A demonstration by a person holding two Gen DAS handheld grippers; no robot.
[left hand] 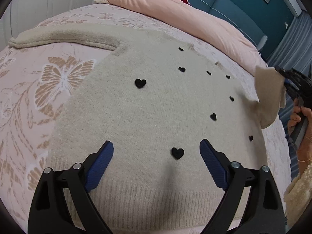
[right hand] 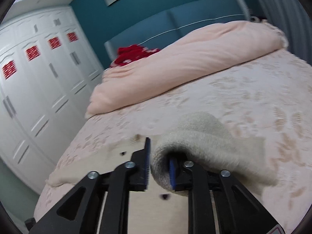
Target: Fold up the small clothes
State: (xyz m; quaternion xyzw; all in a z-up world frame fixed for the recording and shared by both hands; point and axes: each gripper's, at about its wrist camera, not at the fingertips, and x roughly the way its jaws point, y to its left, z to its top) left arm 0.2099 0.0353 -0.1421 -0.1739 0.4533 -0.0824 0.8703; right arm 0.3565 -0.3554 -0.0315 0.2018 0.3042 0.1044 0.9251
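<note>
the left gripper (left hand: 156, 156) hangs with its jaws spread wide and nothing between them, poised over the lower body of the jumper (left hand: 148, 105) just above the ribbed hem (left hand: 152, 200); whether the blue pads (left hand: 101, 163) rest on the knit or float just off it i cannot tell. the jumper lies face up, spread flat across the bedspread (left hand: 29, 81), cream with small black hearts (left hand: 140, 83), one heart sitting between the open jaws. at 10 o'clock from the gripper the left sleeve (left hand: 64, 38) lies stretched out flat on the bedspread.

the right gripper (right hand: 159, 167) has the right sleeve (right hand: 195, 136) bunched around its right-hand pad, jaws part closed; the left-hand pad looks to stand clear of the wool, so i cannot say the cloth is truly pinched rather than draped.

judging by the look, the knit is light, soft and limp with a fuzzy grippy face. it should sag and stretch wherever it is lifted, so the cuff, the hem ribbing or a shoulder seam seem the sound places to take hold, with both layers between the pads.

the left view alone shows the whole garment, and at 3 o'clock the raised sleeve, the right gripper and the person's hand (left hand: 300, 120) on its handle. the right view alone shows the sleeve's fold around the pad, and beyond it at 12 o'clock the pink quilt (right hand: 185, 58), something red (right hand: 134, 55) and the white wardrobe (right hand: 39, 78); it is blurred
</note>
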